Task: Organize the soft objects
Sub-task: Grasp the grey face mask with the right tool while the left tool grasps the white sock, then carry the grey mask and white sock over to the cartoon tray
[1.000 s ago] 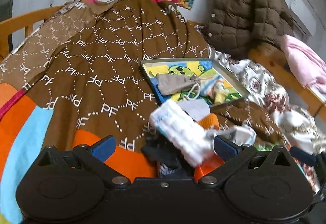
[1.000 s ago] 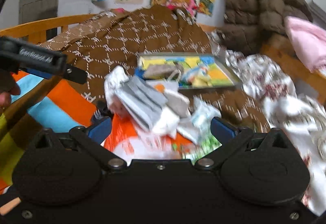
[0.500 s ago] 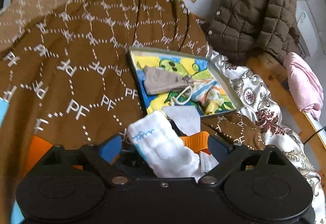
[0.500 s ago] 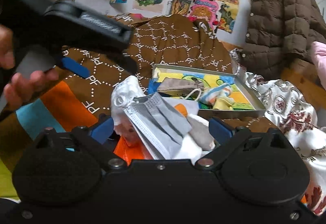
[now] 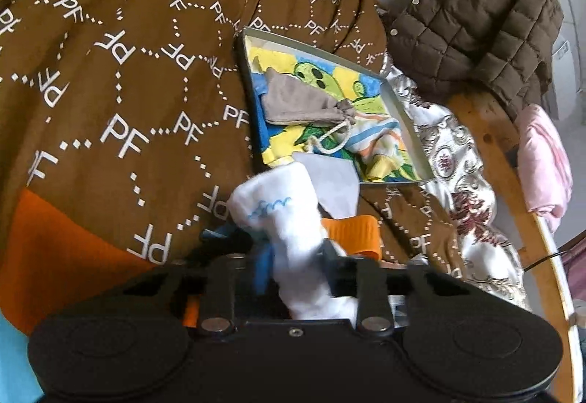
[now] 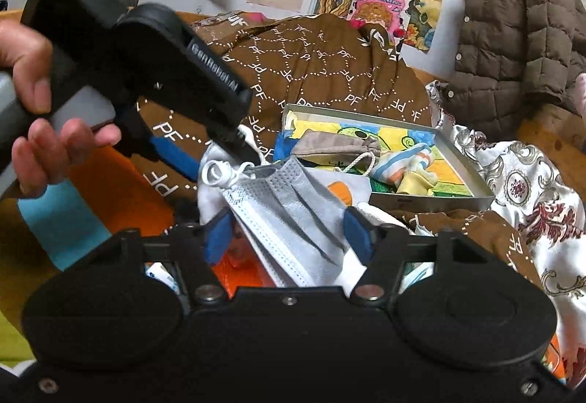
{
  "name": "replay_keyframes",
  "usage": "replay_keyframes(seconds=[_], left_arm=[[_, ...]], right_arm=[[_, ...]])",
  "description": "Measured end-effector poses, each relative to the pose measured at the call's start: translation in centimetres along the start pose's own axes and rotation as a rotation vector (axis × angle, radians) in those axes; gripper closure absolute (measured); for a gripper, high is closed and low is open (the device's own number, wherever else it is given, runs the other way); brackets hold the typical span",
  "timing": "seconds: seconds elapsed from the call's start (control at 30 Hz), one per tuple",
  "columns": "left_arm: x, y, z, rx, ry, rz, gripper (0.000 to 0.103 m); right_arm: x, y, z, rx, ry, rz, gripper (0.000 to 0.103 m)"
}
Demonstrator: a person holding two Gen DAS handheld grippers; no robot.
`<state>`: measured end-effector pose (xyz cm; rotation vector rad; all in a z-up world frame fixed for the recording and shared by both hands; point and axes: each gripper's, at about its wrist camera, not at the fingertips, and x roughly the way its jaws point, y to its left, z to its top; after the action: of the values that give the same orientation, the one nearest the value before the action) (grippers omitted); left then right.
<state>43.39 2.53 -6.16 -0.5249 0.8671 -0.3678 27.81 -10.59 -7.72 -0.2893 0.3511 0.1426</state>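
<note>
White sock [image 5: 289, 238]: terry, blue squiggle on cuff; pinched by L gripper [image 5: 293, 256], cuff end sticks out past the tips toward the tray.
L gripper: jaws nearly closed, only the sock's thickness between them; blue pads mostly hidden by the fabric. Hovers over the near part of the bedspread, just short of the tray's near edge.
R gripper [image 6: 289, 236]: jaws approx half open, blue pads [image 6: 216, 238] on either side of grey face mask [image 6: 293, 216]. Mask sits between them, R pad touching its edge; firm grip – can't tell.
Face mask: pleated, grey over white, ear loops [image 6: 219, 170] bunched at far end; lies on top of the soft pile, near side of tray.
Tray [image 6: 428, 200]: shallow metal box w/ cartoon liner, on brown "PF" bedspread [image 5: 121, 103]. Inside: grey drawstring pouch [image 5: 304, 103] at centre, striped sock [image 5: 377, 143] toward near-right corner.
Pile: orange item [image 5: 351, 231] + grey-white cloth [image 5: 333, 183] just off tray's near edge.
L hand [image 6: 40, 110]: seen from R cam, wrapped around L gripper's handle, upper left.
Bkgd: brown quilted jacket [image 5: 472, 22] far right, pink cloth [image 5: 545, 161] at right edge.
</note>
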Motion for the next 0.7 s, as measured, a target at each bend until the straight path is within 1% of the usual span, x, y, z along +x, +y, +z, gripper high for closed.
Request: replay_keyframes(seconds=[0.03, 0.07, 0.13, 0.17, 0.23, 0.33, 0.5, 0.7], left_arm=[[-0.1, 0.0, 0.0, -0.004, -0.002, -0.008, 0.087], [-0.3, 0.0, 0.0, -0.005, -0.006, -0.012, 0.090], [-0.6, -0.2, -0.1, 0.000, -0.017, -0.012, 0.093], [-0.7, -0.3, 0.0, 0.003, -0.021, -0.011, 0.094], [-1.1, -0.5, 0.0, 0.007, -0.032, -0.008, 0.095], [-2.0, -1.0, 0.3, 0.011, -0.046, -0.009, 0.096], [-4.1, -2.0, 0.9, 0.043, -0.095, -0.031, 0.096], [-6.7, -3.4, 1.3, 0.076, -0.155, -0.073, 0.096]], right_arm=[[-0.1, 0.1, 0.1, 0.004, -0.002, 0.003, 0.060], [-0.2, 0.2, 0.1, 0.002, -0.004, 0.002, 0.064], [-0.3, 0.2, 0.1, 0.000, -0.009, 0.003, 0.075], [-0.5, 0.2, 0.1, 0.000, -0.011, 0.003, 0.077], [-0.8, 0.1, 0.2, 0.001, -0.015, -0.004, 0.089], [-1.1, -0.1, 0.5, 0.017, -0.011, -0.024, 0.097], [-1.6, -1.0, 1.2, 0.065, -0.022, -0.039, 0.103], [-3.2, -2.2, 1.9, 0.118, -0.064, -0.040, 0.103]])
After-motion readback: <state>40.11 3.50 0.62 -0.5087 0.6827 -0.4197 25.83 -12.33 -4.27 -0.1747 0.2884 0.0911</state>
